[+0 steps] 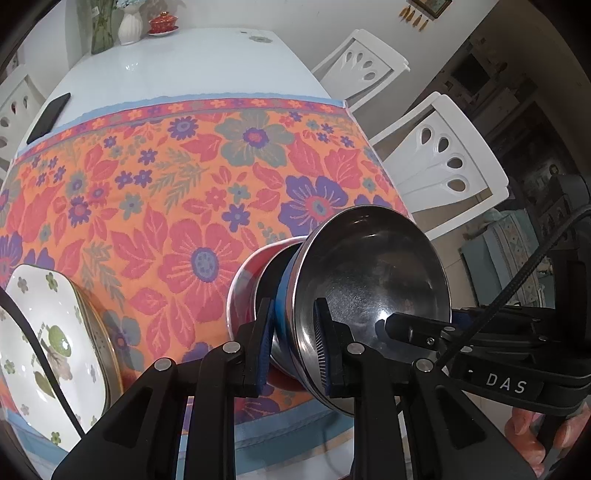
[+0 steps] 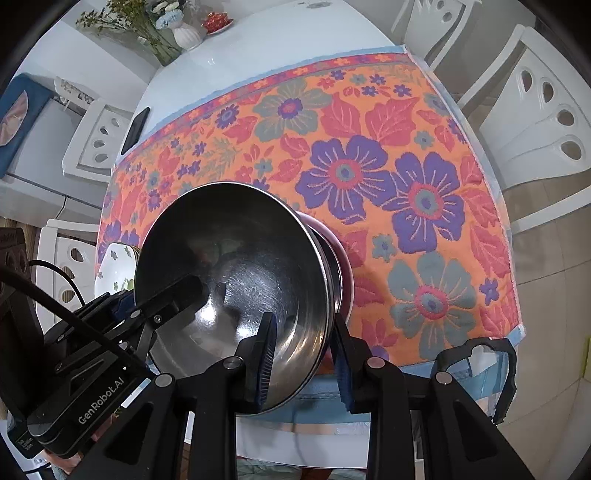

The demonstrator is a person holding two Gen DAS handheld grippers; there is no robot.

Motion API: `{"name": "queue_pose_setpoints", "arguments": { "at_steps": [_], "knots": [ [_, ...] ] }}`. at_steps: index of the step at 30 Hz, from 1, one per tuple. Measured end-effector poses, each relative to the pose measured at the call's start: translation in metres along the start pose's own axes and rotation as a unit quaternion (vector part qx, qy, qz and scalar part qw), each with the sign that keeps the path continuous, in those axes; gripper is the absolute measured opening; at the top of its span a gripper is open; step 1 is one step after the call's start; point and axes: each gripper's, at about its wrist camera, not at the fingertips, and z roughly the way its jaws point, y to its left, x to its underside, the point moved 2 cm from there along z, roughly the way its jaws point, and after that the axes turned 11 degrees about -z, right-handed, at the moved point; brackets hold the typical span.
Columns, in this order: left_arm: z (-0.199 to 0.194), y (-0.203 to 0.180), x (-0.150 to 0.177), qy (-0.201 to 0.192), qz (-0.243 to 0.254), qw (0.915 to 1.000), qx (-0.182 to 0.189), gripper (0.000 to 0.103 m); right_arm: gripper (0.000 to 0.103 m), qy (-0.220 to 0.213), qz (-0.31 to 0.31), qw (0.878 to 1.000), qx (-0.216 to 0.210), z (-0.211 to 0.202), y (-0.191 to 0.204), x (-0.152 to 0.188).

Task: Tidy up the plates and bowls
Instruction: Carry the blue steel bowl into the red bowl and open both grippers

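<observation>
The steel bowl (image 1: 373, 295) sits nested in a stack with a dark bowl and a red bowl (image 1: 242, 291) beneath it, tipped on its side above the near edge of the worktop (image 1: 184, 66), its mouth facing back toward me. My left claw (image 1: 295, 343) is clenched on its rim at about 8 o'clock of the mouth, one pad inside and one outside. My right claw (image 2: 304, 354) is clenched on the same steel bowl (image 2: 236, 273) at about 5 o'clock of its mouth, again with a pad on each side of the wall. The flowered cloth (image 1: 166, 192) covers the near half of the worktop. At 8 o'clock in the left view the green-patterned plates (image 1: 44, 332) lie stacked on the cloth, well apart from the bowls. A dark phone (image 1: 48, 118) lies at 10 o'clock, a white vase (image 1: 130, 26) at the far end.
</observation>
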Motion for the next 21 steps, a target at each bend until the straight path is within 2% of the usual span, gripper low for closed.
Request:
{"name": "queue_pose_setpoints", "arguments": {
  "at_steps": [9, 13, 21],
  "knots": [
    [0.007, 0.003, -0.002, 0.001, 0.007, 0.9998, -0.019, 0.02, 0.029, -0.001, 0.009, 1.0, 0.002, 0.003, -0.005, -0.001],
    [-0.006, 0.009, -0.008, -0.024, -0.001, 0.9994, -0.025, 0.024, 0.029, -0.01, 0.011, 1.0, -0.003, -0.002, -0.006, -0.002],
    [-0.033, 0.022, -0.017, -0.051, -0.018, 0.9983, -0.02, 0.024, 0.029, -0.025, 0.003, 1.0, -0.003, -0.017, -0.004, -0.005]
  ]
}}
